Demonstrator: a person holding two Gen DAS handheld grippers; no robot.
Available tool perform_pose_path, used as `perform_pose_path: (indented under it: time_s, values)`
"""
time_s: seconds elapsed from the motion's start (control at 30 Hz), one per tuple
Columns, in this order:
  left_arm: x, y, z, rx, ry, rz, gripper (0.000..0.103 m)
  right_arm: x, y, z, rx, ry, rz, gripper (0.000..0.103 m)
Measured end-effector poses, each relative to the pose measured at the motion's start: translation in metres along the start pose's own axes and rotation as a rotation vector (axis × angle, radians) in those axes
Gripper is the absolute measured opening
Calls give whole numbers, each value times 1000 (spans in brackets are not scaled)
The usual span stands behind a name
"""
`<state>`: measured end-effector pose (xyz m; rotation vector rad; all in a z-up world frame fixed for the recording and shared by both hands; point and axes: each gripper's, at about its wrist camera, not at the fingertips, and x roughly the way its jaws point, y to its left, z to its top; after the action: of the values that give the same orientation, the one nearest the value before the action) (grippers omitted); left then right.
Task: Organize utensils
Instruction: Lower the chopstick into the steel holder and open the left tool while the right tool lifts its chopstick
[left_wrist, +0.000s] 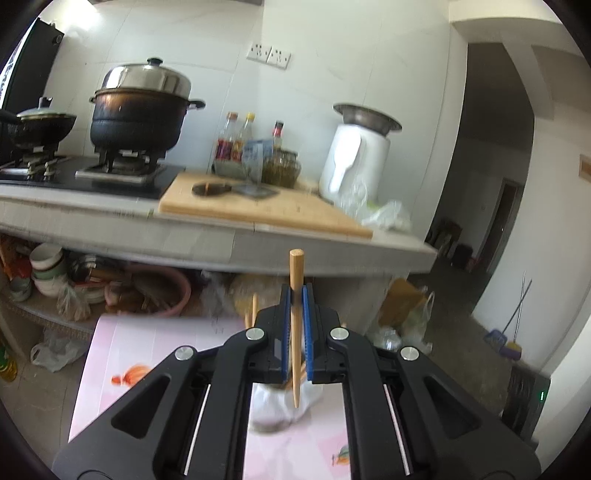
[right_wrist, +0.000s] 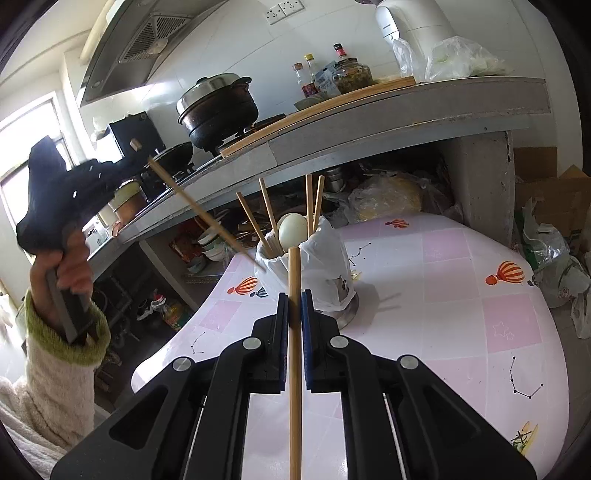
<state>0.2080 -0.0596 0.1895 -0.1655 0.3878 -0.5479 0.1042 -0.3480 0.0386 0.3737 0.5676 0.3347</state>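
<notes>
My left gripper is shut on a wooden chopstick that stands nearly upright between the blue pads. Below it sits the utensil cup, wrapped in a white plastic bag. In the right wrist view my right gripper is shut on a second chopstick, which points toward the bagged cup. That cup holds several chopsticks and a white spoon. At the left, a hand holds the left gripper high; its chopstick slants down, its tip near the cup's rim.
The cup stands on a pink patterned table. Behind runs a grey counter with a stove, a lidded black pot, bottles, a cutting board and a white appliance. Bowls and bags fill the shelf underneath.
</notes>
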Motion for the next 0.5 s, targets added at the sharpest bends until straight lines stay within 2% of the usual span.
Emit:
perform_pose_path:
  time_s: [0.23,0.5]
  values:
    - [40,-1,15,40,-22,60,6,-3,-3,1,8,-6,-5,7]
    - [88,17,-11,14,52,93,6,2,-6,0,19,8,2,7]
